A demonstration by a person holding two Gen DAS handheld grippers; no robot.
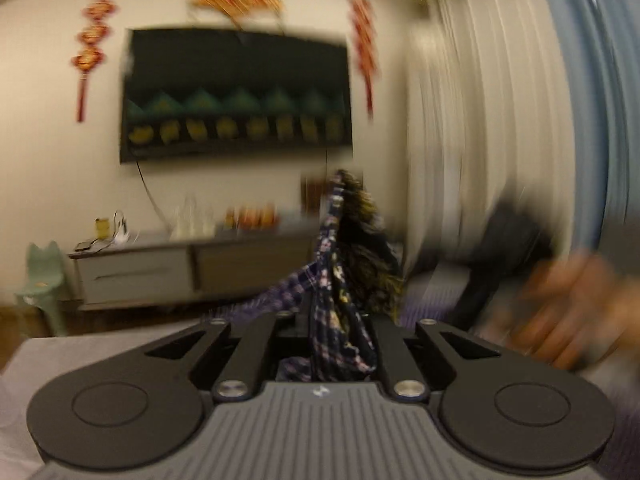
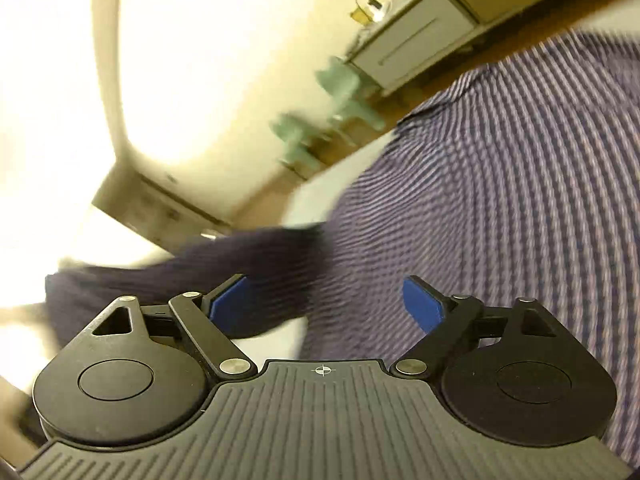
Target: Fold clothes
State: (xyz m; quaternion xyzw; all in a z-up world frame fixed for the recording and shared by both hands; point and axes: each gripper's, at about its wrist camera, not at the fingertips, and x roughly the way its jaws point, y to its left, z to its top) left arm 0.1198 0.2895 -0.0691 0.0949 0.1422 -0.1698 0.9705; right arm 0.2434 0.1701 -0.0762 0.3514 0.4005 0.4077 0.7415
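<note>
Left wrist view: a living room with a pale wall, blurred by motion. A dark wall-mounted television screen (image 1: 236, 94) is my landmark. Three red and gold paper decorations hang around it: one to its left, a fan shape above it, one to its right. Below it stands a long grey low cabinet (image 1: 180, 268). To the left of the cabinet is one pale green plastic stool (image 1: 42, 276). Pale pleated curtains (image 1: 480, 120) hang right of the television. My left gripper (image 1: 340, 336) is closed on a dark blue plaid garment with small flowers (image 1: 340, 280), bunched between the fingers and standing up in a peak below the television's lower right corner. A blurred hand (image 1: 560, 320) shows at the far right; I cannot tell what it grips.

Right wrist view: the room is tilted and overexposed. The same cabinet sits top right, with what look like two green stools below it; blur may be doubling one. My right gripper (image 2: 326, 304) is spread wide and empty, its two blue pads (image 2: 228, 304) apart. Beyond it spreads a blue and white checked cloth (image 2: 500, 200), and a dark navy fabric piece (image 2: 180, 272) stretches left.

I judge the garment light, soft and limp; it will sag and slip into folds. I would pinch it at a hem or corner.
</note>
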